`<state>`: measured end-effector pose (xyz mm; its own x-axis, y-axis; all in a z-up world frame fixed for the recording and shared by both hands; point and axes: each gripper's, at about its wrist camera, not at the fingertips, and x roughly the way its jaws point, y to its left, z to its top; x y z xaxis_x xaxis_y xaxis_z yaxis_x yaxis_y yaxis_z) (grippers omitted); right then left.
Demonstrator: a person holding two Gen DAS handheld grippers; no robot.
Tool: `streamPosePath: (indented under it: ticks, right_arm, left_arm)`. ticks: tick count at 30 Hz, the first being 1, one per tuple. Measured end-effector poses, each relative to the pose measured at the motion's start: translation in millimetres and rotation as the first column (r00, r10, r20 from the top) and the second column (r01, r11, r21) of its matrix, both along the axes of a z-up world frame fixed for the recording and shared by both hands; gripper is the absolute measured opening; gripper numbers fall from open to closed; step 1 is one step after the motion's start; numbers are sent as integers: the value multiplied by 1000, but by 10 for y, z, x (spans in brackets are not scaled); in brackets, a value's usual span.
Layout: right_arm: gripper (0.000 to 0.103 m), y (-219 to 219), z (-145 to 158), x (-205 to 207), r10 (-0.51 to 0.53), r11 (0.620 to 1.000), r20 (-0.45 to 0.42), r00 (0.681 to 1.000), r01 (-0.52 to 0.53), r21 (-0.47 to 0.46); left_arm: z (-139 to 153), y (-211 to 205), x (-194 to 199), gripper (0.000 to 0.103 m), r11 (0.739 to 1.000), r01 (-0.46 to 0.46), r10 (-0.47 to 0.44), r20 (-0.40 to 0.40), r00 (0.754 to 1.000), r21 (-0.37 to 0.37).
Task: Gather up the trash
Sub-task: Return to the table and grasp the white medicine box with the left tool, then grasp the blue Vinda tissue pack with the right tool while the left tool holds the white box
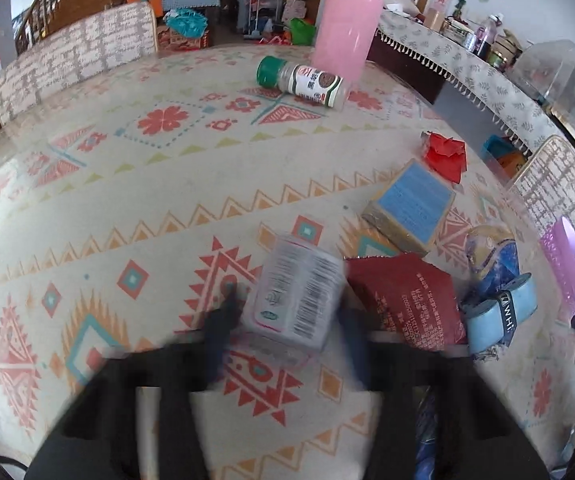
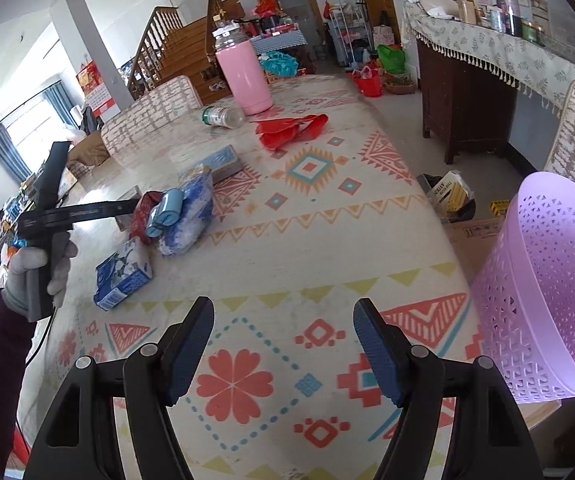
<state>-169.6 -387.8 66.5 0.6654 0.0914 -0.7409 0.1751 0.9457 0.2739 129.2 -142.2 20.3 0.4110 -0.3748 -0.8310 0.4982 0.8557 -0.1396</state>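
The bench (image 2: pixel 327 240) was a big long thing under a glossy cloth printed with coral flowers, teal diamonds and zigzag rows. Off its right edge hung a lilac plastic basket (image 2: pixel 547 292) with punched triangle holes, tilted, mouth up — well apart from the trash pile. A tall smooth pink tumbler (image 1: pixel 345 32) with a clear lid stood at the far end, and a green-capped clear spice jar (image 1: pixel 301 84) lay on its side just beside it.

The left tool (image 1: pixel 283 320) was spread wide, blurred fingers either side of a small white box (image 1: pixel 297 300) with a barcode; I couldn't tell whether they touched it. Just right of that box: a crinkly dark red packet (image 1: pixel 407 300), a blue-and-gold foil wrapper (image 1: pixel 493 256) and a light blue tape roll (image 1: pixel 499 316), all bunched together. A flat square box with a blue top (image 1: pixel 411 204) sat behind them, crumpled red paper (image 1: pixel 445 154) further back.

In the right wrist view a gloved left hand (image 2: pixel 35 276) gripped the handle upright, purple sleeve below. A squashed blue-and-white carton (image 2: pixel 123 276) lay near it. The right tool (image 2: pixel 283 344) was released — blue ribbed pads wide apart over bare cloth, nothing between them.
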Motion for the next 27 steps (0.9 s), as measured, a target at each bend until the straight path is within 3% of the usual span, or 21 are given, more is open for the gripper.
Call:
streamPosePath:
  ticks: [4, 9, 13, 21, 27]
  right_arm:
    - [77, 73, 10, 7, 24, 1000, -2, 1000, -24, -6]
    - [77, 224, -2, 78, 72, 997, 1, 997, -72, 17]
    - [77, 448, -19, 193, 132, 990, 3, 991, -132, 46]
    - [87, 1129, -44, 586, 261, 962, -19, 965, -258, 87]
    - [88, 1378, -190, 899, 213, 958, -80, 974, -191, 215]
  left_arm:
    - [164, 154, -157, 33, 997, -73, 74, 22, 997, -32]
    - [391, 423, -656, 33, 985, -163, 167, 88, 982, -47]
    - [385, 645, -1030, 33, 972, -219, 228, 120, 966, -81]
    - [289, 895, -1134, 33, 955, -262, 283, 162, 945, -139]
    - [315, 1018, -1146, 33, 938, -301, 328, 158, 931, -173]
